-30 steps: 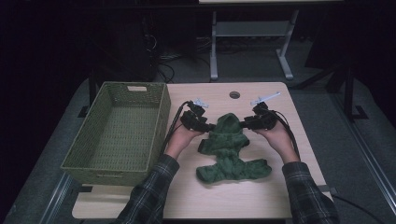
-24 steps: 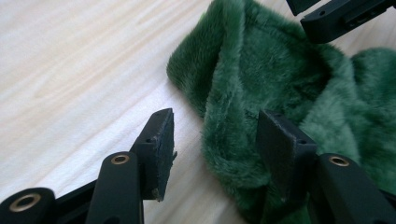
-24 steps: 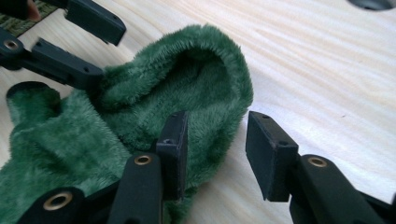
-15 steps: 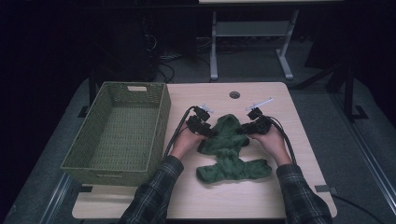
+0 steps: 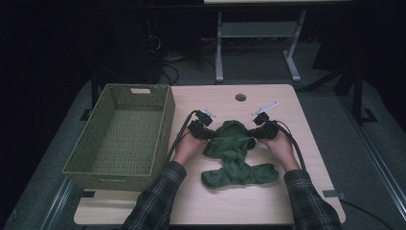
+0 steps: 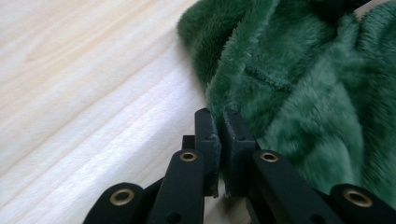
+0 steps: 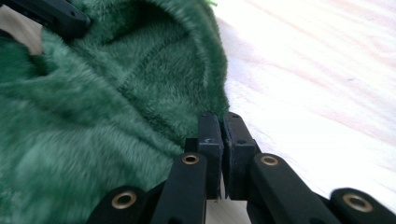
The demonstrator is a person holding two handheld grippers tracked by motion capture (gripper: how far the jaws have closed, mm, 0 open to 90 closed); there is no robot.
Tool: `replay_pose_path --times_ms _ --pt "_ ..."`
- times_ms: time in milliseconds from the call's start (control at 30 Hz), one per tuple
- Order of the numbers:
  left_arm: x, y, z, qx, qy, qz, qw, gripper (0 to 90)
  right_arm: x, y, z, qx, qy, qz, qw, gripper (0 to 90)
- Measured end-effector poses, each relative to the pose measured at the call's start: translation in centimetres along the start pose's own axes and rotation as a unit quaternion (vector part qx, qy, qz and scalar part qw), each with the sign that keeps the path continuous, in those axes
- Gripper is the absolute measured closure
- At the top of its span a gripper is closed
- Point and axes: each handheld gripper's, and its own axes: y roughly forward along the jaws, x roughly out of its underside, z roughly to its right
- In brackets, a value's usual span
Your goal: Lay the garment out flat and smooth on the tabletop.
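I have the left tongs (image 6: 220,122) and right tongs (image 7: 219,126) each pinched on an edge of the green fleece garment (image 5: 234,151) at centre frame on the tabletop (image 5: 249,206), mid-fold, so next I judge a fold or a lift toward the wicker basket (image 5: 95,175) at left.

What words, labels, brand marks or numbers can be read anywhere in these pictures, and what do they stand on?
No readable text in any view.
The pale tag on the far wall of the wicker basket: too small to tell whether it bears print.
The green fleece garment, the wooden table, the left gripper and the right gripper: no print or marks visible.
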Motion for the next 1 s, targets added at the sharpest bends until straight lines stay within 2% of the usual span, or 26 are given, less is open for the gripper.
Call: replay_pose_path --times_ms 33,133,200,233,333,467,533,733,867,933,1000 --pt "-0.1 -0.3 0.0 -0.001 0.001 0.003 1.0 86.4 0.1 -0.3 0.1 0.002 -0.002 0.005 1.0 87.2" --pt "-0.5 -1.0 0.2 -0.005 0.004 0.033 0.9994 86.7 0.2 -1.7 0.4 0.01 -0.001 0.022 0.9997 87.4" --pt "-0.7 -1.1 0.2 -0.007 0.008 0.039 0.9992 86.8 0.2 -2.7 0.6 0.018 -0.003 0.031 0.9993 87.4" --pt "-1.1 -1.3 0.5 -0.017 0.013 0.058 0.9981 86.8 0.2 -3.4 0.8 0.023 -0.003 0.038 0.999 87.4" --pt "-1.3 -1.0 0.7 -0.026 0.018 0.071 0.997 87.2 0.6 -4.3 1.6 0.031 0.0 0.05 0.9983 87.7" --pt "-1.2 0.4 0.3 -0.023 0.013 0.063 0.9976 87.8 1.9 -3.6 3.1 0.023 0.023 0.04 0.9987 88.4" --pt "-1.2 1.3 0.2 -0.025 0.012 0.059 0.9979 87.9 2.4 -3.0 3.5 0.022 0.028 0.033 0.9988 88.7" --pt "-1.0 3.0 -0.4 -0.035 0.01 0.055 0.9978 87.6 3.0 -1.6 3.8 0.033 0.023 0.026 0.9988 88.8" --pt "-1.0 3.3 -0.5 -0.037 0.014 0.051 0.9979 85.7 3.2 -1.2 3.8 0.035 0.022 0.023 0.9989 88.6" --pt "-1.5 3.0 -0.5 -0.029 -0.001 0.048 0.9984 79.3 3.1 -1.2 3.8 0.031 0.026 0.025 0.9988 82.1" --pt "-2.0 2.4 -0.4 -0.031 0.0 0.055 0.998 72.8 3.0 -1.7 3.7 0.033 0.026 0.032 0.9986 75.9"
